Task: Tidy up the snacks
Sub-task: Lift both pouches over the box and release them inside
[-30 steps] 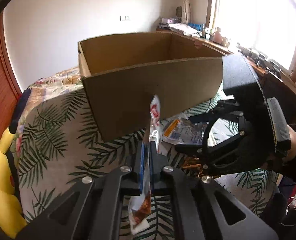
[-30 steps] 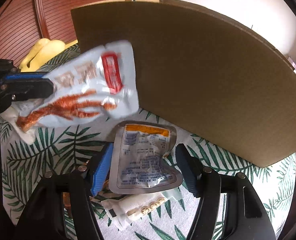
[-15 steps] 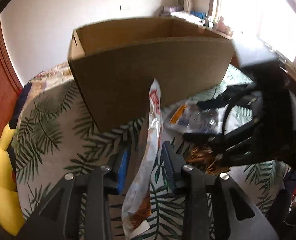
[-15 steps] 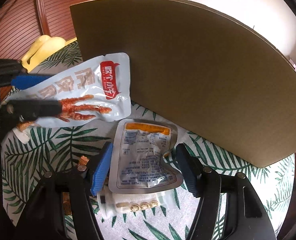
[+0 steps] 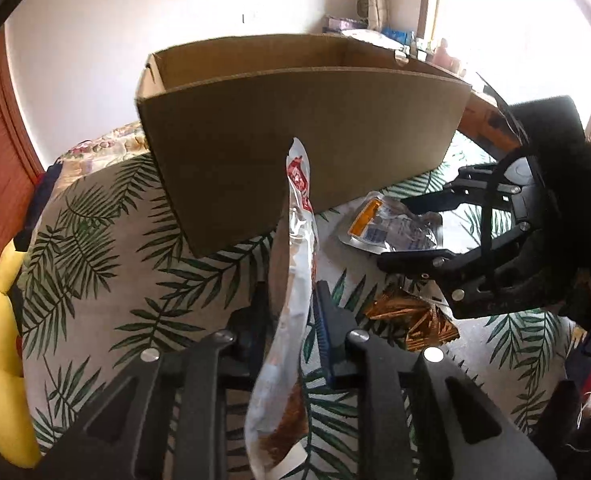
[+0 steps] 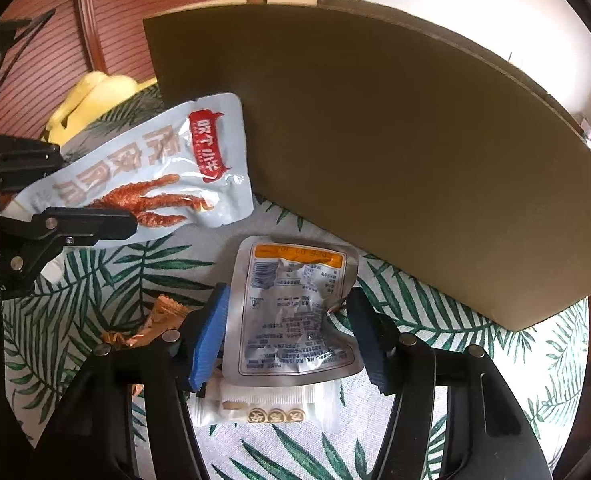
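Snack pouch (image 6: 295, 304) lies lengthwise between the right gripper's (image 6: 291, 332) half-open, closing jaws; left gripper (image 5: 291, 312) closes around the chicken-feet packet (image 5: 295, 264).

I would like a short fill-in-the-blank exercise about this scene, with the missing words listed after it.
1. The cardboard box stands on a cloth printed with green ____.
2. The pouch between the left gripper fingers shows a picture of a chicken ____.
3. The silver packet between the right gripper fingers has an ____ band along its top edge.

Missing words: leaves; foot; orange
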`<action>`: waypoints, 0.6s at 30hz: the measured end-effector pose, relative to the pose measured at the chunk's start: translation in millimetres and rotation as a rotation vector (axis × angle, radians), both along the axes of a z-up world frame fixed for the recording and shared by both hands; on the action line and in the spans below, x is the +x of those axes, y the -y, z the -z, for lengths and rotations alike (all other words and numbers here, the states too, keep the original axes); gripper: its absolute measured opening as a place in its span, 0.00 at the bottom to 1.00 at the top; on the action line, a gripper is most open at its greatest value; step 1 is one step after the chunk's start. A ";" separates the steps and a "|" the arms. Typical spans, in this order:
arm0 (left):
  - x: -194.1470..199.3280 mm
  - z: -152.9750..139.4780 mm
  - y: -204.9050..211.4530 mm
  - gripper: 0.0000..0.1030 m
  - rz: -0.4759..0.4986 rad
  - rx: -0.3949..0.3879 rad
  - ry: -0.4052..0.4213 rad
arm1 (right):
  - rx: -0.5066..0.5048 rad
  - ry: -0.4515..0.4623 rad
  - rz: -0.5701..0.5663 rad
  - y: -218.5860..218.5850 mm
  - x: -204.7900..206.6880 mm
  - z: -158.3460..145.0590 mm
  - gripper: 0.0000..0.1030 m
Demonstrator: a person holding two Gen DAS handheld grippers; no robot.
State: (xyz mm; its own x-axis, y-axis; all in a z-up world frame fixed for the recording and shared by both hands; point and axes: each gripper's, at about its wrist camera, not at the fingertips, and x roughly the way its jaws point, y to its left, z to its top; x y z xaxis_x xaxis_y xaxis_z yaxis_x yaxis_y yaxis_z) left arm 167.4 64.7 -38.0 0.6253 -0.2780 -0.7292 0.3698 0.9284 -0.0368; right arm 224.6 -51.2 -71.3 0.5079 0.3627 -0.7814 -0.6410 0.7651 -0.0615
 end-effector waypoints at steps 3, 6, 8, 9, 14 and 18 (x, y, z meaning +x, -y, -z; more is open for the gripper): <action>-2.9 -4.9 -4.7 0.18 -0.010 -0.017 0.012 | 0.008 0.007 -0.002 1.8 -5.0 -1.0 0.59; -6.3 -8.4 -6.6 0.18 -0.015 -0.021 0.022 | 0.012 0.020 0.003 5.8 -10.5 -3.3 0.59; -8.3 -10.1 -6.1 0.18 -0.017 -0.026 0.027 | 0.018 0.029 0.011 9.7 -13.2 -4.5 0.59; -10.3 -10.8 -4.9 0.18 -0.018 -0.027 0.029 | 0.020 0.031 0.016 10.6 -13.9 -5.4 0.59; -16.7 -16.7 -4.6 0.18 -0.026 -0.030 0.045 | 0.036 0.050 0.038 19.5 -20.6 -10.1 0.59; -26.2 -26.9 -4.5 0.17 -0.038 -0.040 0.067 | 0.065 0.074 0.064 32.6 -28.5 -20.1 0.59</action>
State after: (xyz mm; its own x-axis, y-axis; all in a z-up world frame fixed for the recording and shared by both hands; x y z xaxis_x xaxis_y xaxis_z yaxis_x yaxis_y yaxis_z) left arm 141.2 69.3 -11.2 0.6831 -0.2811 -0.6741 0.3372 0.9401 -0.0503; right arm 196.1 -83.8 -51.2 0.5872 0.3766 -0.7166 -0.5864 0.8081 -0.0558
